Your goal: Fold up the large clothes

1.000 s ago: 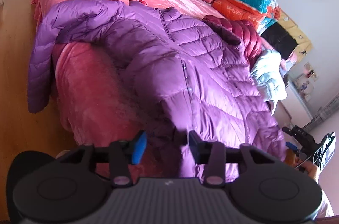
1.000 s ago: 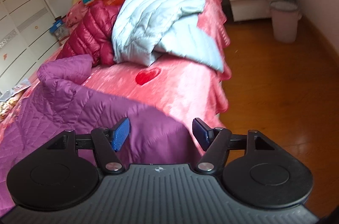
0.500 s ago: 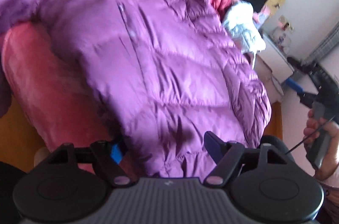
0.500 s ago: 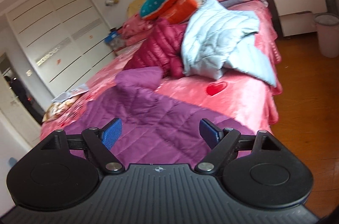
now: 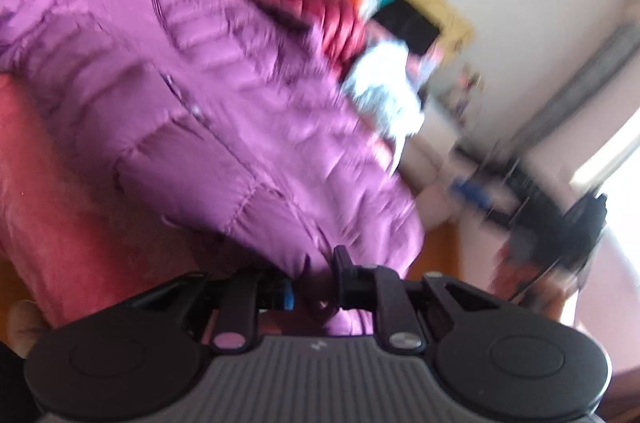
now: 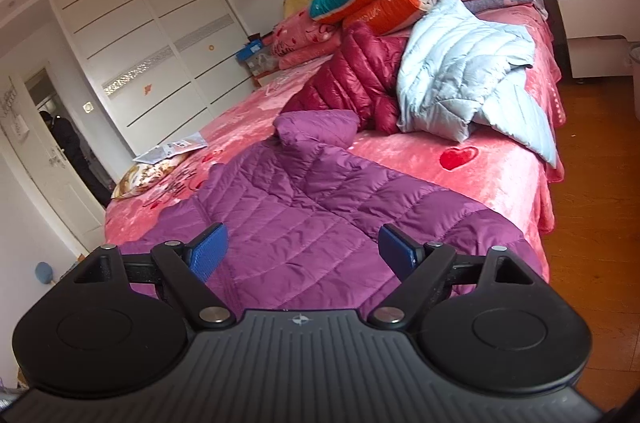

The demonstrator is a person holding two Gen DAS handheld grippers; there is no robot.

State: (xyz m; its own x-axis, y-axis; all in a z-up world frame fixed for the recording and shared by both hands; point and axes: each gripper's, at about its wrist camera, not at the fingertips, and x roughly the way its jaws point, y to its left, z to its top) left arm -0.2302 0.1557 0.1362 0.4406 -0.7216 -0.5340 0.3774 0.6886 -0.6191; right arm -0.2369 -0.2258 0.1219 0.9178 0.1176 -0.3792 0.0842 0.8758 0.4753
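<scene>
Purple down jacket (image 5: 248, 127) hem between closing left gripper (image 5: 314, 285) jaws; right gripper (image 6: 302, 253) wide apart above jacket, empty. Next: right takes hem too.

Purple jacket (image 6: 320, 219): quilted, slightly shiny cloth; pink bedspread (image 6: 492, 179): plush, velvety sheen; floor (image 6: 592, 231): glossy wood; gripper bodies: matt black plastic, ribbed
</scene>
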